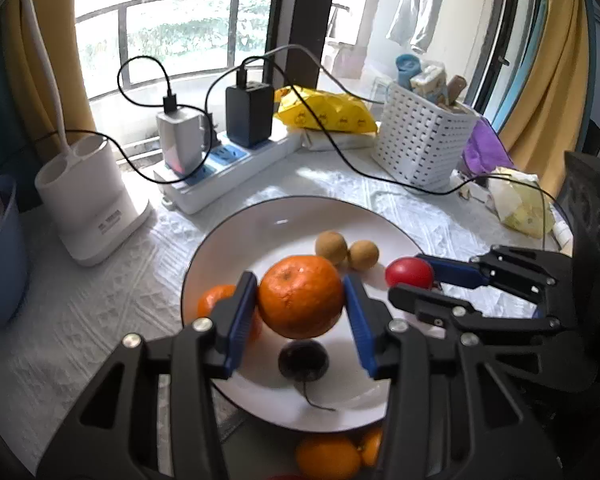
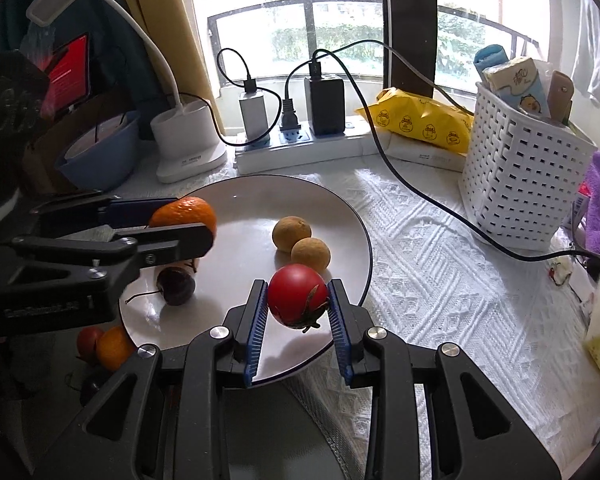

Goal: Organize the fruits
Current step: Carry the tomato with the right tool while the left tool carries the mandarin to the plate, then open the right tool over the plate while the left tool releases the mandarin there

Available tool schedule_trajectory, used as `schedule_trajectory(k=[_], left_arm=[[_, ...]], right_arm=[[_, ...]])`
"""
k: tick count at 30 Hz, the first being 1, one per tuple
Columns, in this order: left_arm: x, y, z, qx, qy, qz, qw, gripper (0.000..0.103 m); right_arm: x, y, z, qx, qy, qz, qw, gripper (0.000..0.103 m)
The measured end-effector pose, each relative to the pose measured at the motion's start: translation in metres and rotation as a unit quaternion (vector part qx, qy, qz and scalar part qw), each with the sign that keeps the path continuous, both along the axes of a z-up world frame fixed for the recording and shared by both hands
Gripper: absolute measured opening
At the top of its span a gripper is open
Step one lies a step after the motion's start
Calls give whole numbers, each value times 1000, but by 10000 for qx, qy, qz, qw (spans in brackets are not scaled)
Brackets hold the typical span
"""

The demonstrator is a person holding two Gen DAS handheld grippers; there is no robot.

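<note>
both fruits hang over the white plate [image 1: 228, 240] on the worktop [image 2: 440, 280], so this looks like the set-down step. to do it well, i'd lower each one onto a bare patch of plate, clear of the two brown longans [image 2: 300, 240] at the far side and the dark cherry [image 1: 303, 360] at the near side, and let go only once the fruit touches, so nothing rolls toward the rim.

the left hand-held gripper [image 1: 300, 308] has the bigger load: its blue pads are closed part-way on the mandarin [image 1: 300, 296], pressing both flanks, held above the cherry, with a second orange fruit [image 1: 216, 300] on the plate just behind the left finger.

the right hand-held gripper [image 2: 298, 308] is closed narrower, clamped on the small red tomato [image 2: 297, 294], stem down, over the plate's near edge just in front of the longans.
</note>
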State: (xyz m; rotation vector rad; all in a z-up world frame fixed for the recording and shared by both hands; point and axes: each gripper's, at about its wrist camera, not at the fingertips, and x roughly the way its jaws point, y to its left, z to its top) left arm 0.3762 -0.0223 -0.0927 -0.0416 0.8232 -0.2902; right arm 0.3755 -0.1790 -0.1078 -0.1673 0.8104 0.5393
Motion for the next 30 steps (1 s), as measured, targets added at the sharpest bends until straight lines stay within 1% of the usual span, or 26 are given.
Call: schedule_trajectory(k=[4, 10, 14, 19, 30], left_arm=[[5, 3, -3, -67, 109, 26, 9999, 46], [2, 8, 1, -153, 140, 94, 9997, 47], [-8, 10, 11, -247, -15, 78, 9997, 49], [-19, 15, 23, -257, -164, 159, 9994, 53], [-57, 34, 43, -302, -471, 293, 9980, 57]], right_arm=[[1, -1, 0, 25, 6, -22, 10000, 32], [1, -2, 2, 0, 7, -105, 9999, 32], [-6, -1, 9, 9, -67, -111, 9999, 32], [-17, 3, 19, -29, -140, -66, 9999, 32], [-49, 13, 39, -48, -337, 19, 9994, 33]])
